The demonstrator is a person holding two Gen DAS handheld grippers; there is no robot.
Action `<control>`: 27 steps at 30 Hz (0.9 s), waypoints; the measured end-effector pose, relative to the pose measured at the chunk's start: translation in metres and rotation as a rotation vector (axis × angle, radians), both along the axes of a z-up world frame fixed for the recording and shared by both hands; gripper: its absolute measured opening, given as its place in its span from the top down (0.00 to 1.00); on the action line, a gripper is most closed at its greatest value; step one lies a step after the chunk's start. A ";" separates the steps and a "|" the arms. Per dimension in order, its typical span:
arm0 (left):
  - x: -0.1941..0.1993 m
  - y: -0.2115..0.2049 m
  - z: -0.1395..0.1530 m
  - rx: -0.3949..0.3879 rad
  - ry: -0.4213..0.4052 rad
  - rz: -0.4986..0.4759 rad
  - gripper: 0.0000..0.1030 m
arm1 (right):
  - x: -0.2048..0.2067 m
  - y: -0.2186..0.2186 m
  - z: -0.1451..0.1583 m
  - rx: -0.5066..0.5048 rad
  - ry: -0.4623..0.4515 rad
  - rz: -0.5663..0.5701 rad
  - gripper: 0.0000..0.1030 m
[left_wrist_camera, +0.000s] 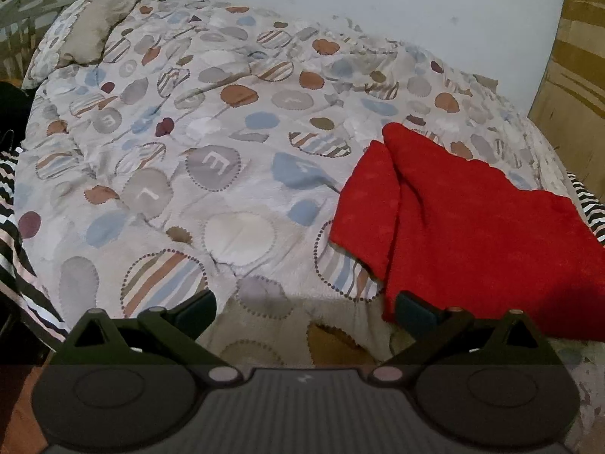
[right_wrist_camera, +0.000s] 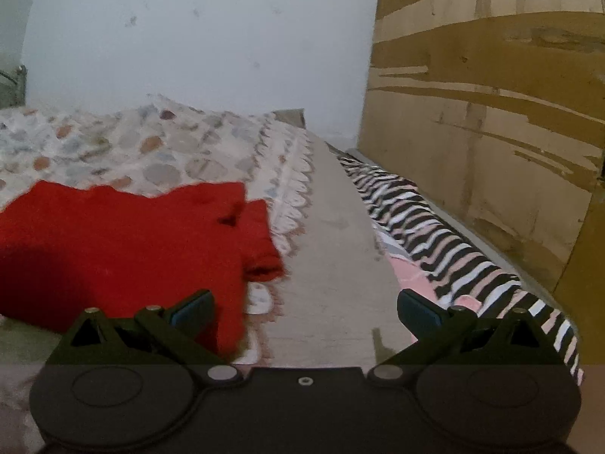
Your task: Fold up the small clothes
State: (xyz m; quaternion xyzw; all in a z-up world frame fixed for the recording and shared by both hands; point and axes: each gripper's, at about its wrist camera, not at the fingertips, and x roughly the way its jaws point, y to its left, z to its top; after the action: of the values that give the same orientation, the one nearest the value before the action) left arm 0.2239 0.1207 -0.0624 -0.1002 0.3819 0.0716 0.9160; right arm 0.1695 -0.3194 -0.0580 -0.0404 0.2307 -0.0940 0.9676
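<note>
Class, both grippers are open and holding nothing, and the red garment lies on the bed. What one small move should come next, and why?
Probably lower the left gripper toward the near edge of the red garment to grip it. Its right finger already overlaps that edge, the garment lies spread on the quilt with a sleeve out to one side, and the right gripper is open beside the other sleeve, holding nothing.

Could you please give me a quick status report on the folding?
Left gripper open, empty. Right gripper open, empty. Red garment on the bedspread, sleeves out, unfolded. Nothing in the way.
</note>
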 end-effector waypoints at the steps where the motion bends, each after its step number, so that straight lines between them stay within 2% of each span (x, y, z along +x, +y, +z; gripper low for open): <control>1: -0.001 0.000 0.001 0.001 -0.001 0.000 0.01 | -0.001 0.003 0.002 0.003 0.000 0.011 0.01; 10: -0.008 -0.002 0.003 -0.015 -0.001 -0.003 0.01 | -0.009 0.037 0.011 0.030 0.022 0.124 0.01; 12: -0.010 -0.001 0.000 -0.059 -0.018 -0.003 0.01 | -0.007 0.046 0.010 0.030 0.033 0.150 0.01; 15: -0.019 0.004 -0.003 -0.191 -0.105 0.024 0.01 | -0.001 0.057 0.010 0.041 0.036 0.182 0.01; 17: -0.019 0.006 -0.005 -0.235 -0.122 0.032 0.00 | 0.005 0.064 0.011 0.043 0.035 0.208 0.01; 23: -0.010 0.006 -0.010 -0.235 -0.136 0.023 0.00 | 0.033 0.086 0.015 0.024 0.010 0.267 0.01; 27: 0.005 0.005 -0.012 -0.233 -0.131 0.021 0.00 | 0.062 0.100 0.018 -0.004 0.000 0.258 0.01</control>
State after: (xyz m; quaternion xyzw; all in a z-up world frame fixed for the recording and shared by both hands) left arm 0.2287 0.1254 -0.0746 -0.2144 0.3260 0.0299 0.9203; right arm 0.2310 -0.2198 -0.0395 -0.0718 0.2233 0.0306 0.9716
